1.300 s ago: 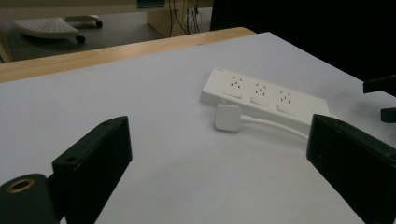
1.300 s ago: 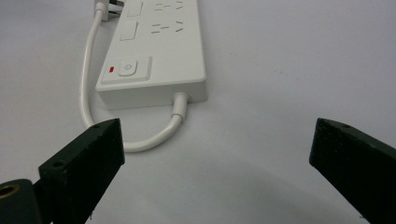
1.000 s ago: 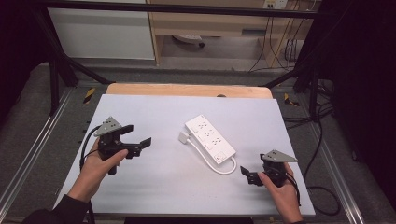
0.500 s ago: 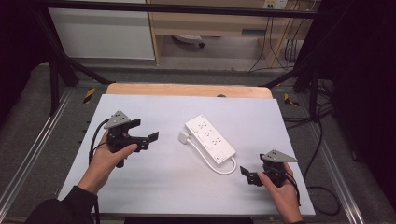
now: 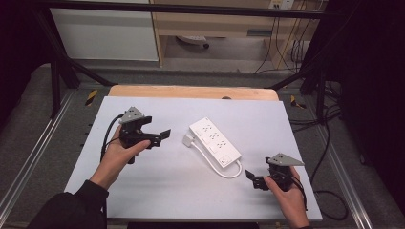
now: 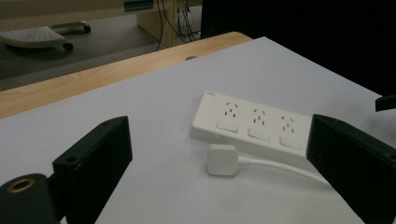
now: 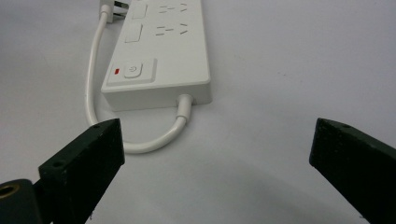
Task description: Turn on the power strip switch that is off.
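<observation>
A pale grey mat (image 5: 157,191) covers the table; on it a white power strip (image 5: 215,141) lies diagonally, its plug (image 5: 186,140) at the near-left end. The left gripper (image 5: 162,136), jaws spread and empty, is nearer and apparently aimed at that plug; the right gripper (image 5: 252,178), also spread, faces the strip's switch end

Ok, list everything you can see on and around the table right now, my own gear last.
power strip: one, white, middle of the table, lying flat
plug: one, white, beside the strip's left side, on its looped cable
table sheet: one, pale grey, over a wooden top
cabinet: one, white, on the floor beyond the table
left gripper: one, black, open, pointing at the plug
right gripper: one, black, open, near the strip's cable end
</observation>
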`<state>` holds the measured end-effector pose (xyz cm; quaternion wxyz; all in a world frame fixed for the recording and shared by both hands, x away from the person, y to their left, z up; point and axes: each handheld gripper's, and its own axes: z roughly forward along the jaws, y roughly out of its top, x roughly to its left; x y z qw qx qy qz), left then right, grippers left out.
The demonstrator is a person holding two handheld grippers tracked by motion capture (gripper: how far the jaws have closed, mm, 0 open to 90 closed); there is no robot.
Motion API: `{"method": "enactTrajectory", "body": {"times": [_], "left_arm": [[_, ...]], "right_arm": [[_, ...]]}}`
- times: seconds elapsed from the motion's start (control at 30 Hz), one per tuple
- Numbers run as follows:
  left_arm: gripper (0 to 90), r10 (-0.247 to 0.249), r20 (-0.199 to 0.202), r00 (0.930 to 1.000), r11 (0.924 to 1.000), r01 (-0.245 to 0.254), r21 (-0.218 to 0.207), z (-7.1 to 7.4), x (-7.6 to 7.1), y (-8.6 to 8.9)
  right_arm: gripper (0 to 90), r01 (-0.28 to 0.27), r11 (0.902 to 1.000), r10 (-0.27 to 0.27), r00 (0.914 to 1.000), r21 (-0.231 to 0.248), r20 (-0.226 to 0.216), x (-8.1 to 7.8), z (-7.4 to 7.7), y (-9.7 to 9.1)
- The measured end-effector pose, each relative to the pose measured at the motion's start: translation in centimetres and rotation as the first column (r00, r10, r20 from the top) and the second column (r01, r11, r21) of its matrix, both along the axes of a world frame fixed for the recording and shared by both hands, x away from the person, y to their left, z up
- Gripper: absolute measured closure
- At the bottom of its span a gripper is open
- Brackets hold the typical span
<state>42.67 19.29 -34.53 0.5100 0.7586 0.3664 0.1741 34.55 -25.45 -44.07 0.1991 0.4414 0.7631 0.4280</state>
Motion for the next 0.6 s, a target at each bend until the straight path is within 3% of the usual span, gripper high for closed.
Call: {"method": "enactTrajectory", "body": {"times": [0.23, 0.6], "left_arm": [[7.1, -0.012, -0.003, 0.9999, 0.9997, 0.012, 0.021, -0.1, 0.7, -0.9], [7.2, -0.009, 0.002, 1.0000, 0.9999, 0.009, 0.014, -0.6, 1.7, -2.0]], "right_arm": [[3.6, -0.001, 1.0000, 0.001, 1.0000, 0.001, 0.001, 0.0, 0.0, 0.0], [3.6, -0.004, 1.0000, 0.004, 1.0000, 0.003, 0.002, 0.0, 0.0, 0.0]]}}
